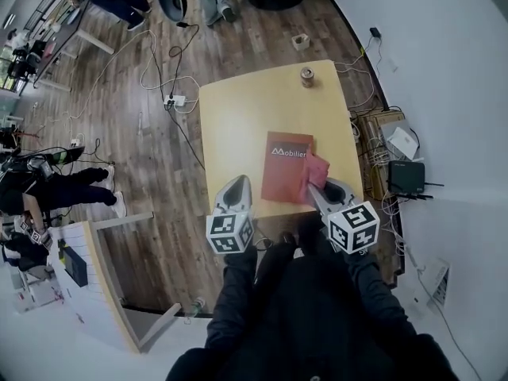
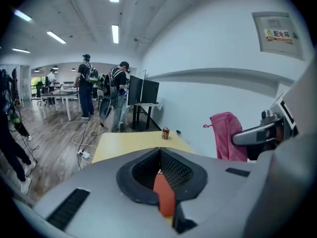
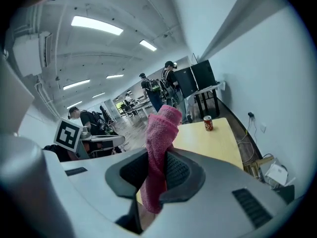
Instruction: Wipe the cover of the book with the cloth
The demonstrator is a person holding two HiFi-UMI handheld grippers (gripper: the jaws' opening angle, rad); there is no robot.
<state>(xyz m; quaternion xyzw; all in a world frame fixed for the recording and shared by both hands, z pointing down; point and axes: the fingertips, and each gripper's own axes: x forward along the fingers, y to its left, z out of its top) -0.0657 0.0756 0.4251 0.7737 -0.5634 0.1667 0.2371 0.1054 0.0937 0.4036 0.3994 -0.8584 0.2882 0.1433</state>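
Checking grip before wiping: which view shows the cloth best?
Right gripper view: the pink cloth is close, clamped in the right hand-held gripper. Left gripper view shows it hanging at right; head view, only a patch by the book.

The cloth (image 3: pixel 158 148) was pink, soft and fuzzy, like a towel. The book (image 1: pixel 284 167) had a smooth, matt red cover. The table (image 1: pixel 238 117) was smooth, pale wood, and the floor (image 1: pixel 135 157) was darker wood planks. The left gripper (image 2: pixel 159 155) and right gripper (image 3: pixel 157 157) had matt grey plastic shells with 2 black bumpy pads (image 3: pixel 181 170) each. The can (image 1: pixel 306 76) looked like metal.
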